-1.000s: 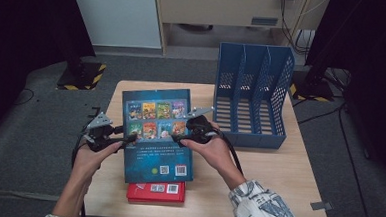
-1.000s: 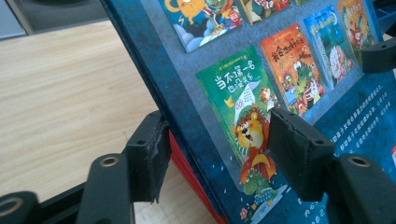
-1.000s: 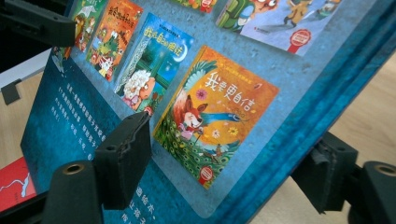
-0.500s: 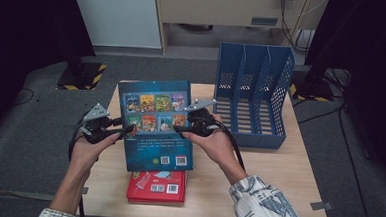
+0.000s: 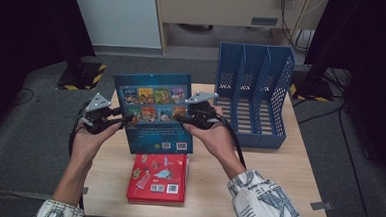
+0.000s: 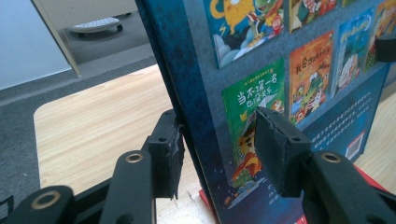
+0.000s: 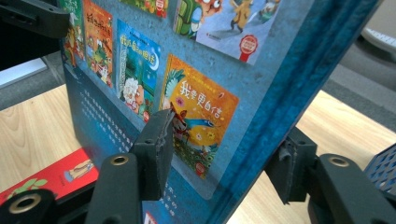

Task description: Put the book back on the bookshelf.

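Surface (image 5: 287,188), wooden. Blue rack (image 5: 254,99) at its far right. Blue book (image 5: 153,114) held upright above the near-left part, over the red book (image 5: 157,179). Left gripper (image 5: 123,120) fingers clamp its left edge; right gripper (image 5: 183,119) fingers, just closing, clamp its right edge.

High view: dim overall, soft, low in detail; corners and both side margins fall into near black. Tabletop (image 5: 278,163) lit evenly from above, wood pale, no glare. Faint short shadow under blue book (image 5: 153,114) between claws. Left gripper view: brighter; cover beside left claw (image 6: 219,149) sharp, print readable, floor beyond soft. Right gripper view: cover by right claw (image 7: 224,158) crisp, slight sheen on glossy surface, far background blurred. Straight edges bow mildly toward the frame borders in both gripper views.
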Tool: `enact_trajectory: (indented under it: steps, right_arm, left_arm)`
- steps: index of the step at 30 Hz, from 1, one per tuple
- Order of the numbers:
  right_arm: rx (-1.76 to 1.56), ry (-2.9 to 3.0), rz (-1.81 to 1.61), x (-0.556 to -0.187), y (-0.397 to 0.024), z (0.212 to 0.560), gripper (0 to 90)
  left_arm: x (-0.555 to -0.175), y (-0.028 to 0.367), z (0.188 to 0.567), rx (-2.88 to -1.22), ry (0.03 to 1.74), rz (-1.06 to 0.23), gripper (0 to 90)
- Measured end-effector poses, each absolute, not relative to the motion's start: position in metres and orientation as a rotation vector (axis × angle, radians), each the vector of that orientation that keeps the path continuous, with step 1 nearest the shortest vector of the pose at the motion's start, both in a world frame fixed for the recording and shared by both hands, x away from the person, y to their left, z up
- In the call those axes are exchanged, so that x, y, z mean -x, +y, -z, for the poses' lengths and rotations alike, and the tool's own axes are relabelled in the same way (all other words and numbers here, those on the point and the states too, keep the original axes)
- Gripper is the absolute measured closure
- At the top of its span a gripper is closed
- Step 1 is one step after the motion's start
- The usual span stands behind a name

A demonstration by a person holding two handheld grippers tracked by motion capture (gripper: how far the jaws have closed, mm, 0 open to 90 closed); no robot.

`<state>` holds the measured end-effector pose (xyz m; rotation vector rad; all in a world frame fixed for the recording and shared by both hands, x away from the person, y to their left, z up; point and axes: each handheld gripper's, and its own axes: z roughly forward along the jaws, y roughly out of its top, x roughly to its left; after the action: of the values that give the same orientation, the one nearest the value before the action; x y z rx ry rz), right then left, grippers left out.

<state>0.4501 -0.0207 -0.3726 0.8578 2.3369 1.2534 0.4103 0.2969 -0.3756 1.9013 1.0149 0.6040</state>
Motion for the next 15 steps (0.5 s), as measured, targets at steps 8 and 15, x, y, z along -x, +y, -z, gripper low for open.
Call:
enact_trajectory:
  steps: [8, 15]
  right_arm:
    - [-0.869, 2.321, -1.247, -0.4539, -0.0213, 0.3688, 48.1]
    - [-0.853, 2.318, -1.271, -0.4496, -0.0235, 0.3647, 53.1]
  left_arm:
    - [-0.4177, 0.2934, 0.3704, -1.906, 1.011, -0.626, 52.0]
    - [-0.4198, 0.2949, 0.3684, -1.901, 1.008, -0.626, 50.9]
